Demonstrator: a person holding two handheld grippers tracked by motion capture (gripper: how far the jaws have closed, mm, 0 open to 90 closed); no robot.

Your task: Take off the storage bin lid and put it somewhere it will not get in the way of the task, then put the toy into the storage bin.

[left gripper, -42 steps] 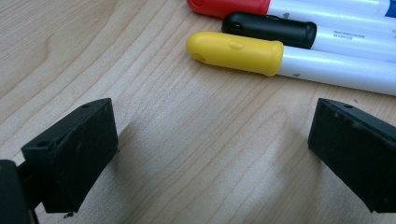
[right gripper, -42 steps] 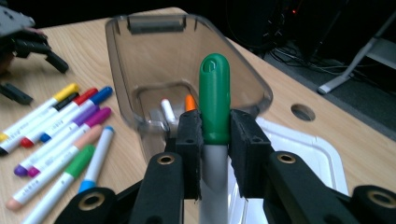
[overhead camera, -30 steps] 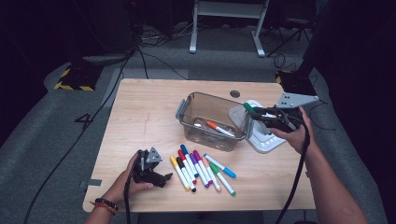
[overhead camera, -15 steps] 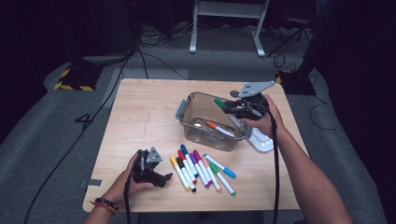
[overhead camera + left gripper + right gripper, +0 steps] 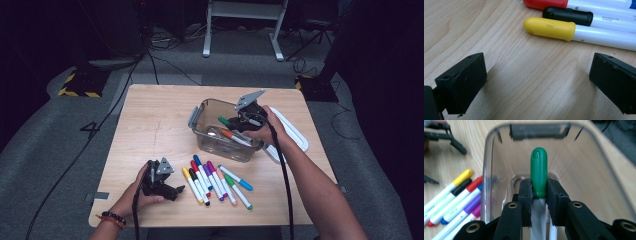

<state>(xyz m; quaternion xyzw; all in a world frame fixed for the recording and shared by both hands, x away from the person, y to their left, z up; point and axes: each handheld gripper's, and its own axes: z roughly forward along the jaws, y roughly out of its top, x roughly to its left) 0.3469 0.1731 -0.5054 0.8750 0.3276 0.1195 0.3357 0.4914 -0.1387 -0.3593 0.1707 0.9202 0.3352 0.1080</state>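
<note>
The right tool (image 5: 539,192) squeezes a smooth green marker (image 5: 539,170) over the clear plastic box (image 5: 210,131); the left tool (image 5: 536,82) sits wide open on the wooden table (image 5: 524,75).

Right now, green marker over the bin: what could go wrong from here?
1. The right hand-held gripper pinches the green marker near its cap; a loose cap could let the body slip.
2. An orange-capped marker already lies in the clear container; the green one may land across it or bounce off the wall.
3. The left hand-held gripper, open, rests on the table close to the yellow marker; a nudge could scatter the row.
</note>
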